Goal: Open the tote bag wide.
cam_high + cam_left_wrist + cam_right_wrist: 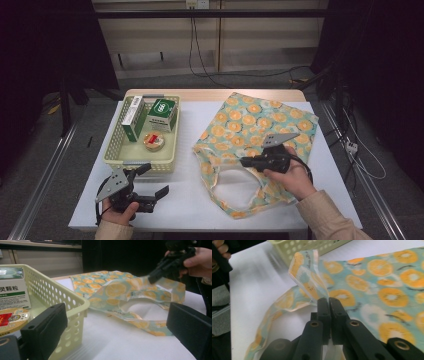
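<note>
A tote bag [260, 125] printed with orange slices lies flat on the right half of the white table [190, 200]. My right gripper [243, 161] is shut on the bag's handle strip [305, 272] near its opening and holds the strip up off the table. In the right gripper view the closed jaws [329, 301] pinch the fabric. My left gripper [155, 179] stands open at the front left, just before the basket [114, 145], with nothing between its jaws. The left gripper view looks past the basket wall [75, 302] toward the bag [115, 290] and the right gripper [152, 278].
The pale yellow basket holds a white-and-green box [133, 117], a green box [162, 114] and a round tin [154, 140]. Bare table lies between basket and bag. Cables run over the floor behind and to the right of the table.
</note>
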Tool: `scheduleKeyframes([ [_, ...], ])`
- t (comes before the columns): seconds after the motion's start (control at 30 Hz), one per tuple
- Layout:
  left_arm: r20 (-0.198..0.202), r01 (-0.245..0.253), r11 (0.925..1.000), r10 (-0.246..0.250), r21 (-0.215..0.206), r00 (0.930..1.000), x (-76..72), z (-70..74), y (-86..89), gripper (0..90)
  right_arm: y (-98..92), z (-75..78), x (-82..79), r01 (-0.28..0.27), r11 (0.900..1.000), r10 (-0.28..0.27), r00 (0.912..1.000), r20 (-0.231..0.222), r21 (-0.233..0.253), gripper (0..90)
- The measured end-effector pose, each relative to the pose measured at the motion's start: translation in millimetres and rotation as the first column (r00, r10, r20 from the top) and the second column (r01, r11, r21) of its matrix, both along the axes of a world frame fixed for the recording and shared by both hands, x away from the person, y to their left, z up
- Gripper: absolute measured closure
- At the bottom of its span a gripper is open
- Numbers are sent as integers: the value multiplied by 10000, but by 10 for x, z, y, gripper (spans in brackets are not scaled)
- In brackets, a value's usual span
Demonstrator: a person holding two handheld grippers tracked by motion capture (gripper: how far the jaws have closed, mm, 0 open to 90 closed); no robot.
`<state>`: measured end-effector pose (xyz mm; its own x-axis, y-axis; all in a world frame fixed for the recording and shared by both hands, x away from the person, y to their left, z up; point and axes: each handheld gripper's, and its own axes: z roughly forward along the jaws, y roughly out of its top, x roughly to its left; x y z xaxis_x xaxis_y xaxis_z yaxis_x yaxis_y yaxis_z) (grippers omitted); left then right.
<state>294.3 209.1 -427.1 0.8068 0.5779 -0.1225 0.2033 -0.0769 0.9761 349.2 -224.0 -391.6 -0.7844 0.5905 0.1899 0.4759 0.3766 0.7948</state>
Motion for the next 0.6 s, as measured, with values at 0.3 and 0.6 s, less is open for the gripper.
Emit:
scheduleKeyframes([
  [0.3,-12,-12,10000,12,-30,10000,6,-6,9,30,-380,-25,338,1184,9930,-1184,9930,-29,16,885],
  [0.6,-21,6,10000,-6,8,10000,12,-13,22,31,-656,-174,692,1774,9810,-1745,9838,-415,787,886],
])
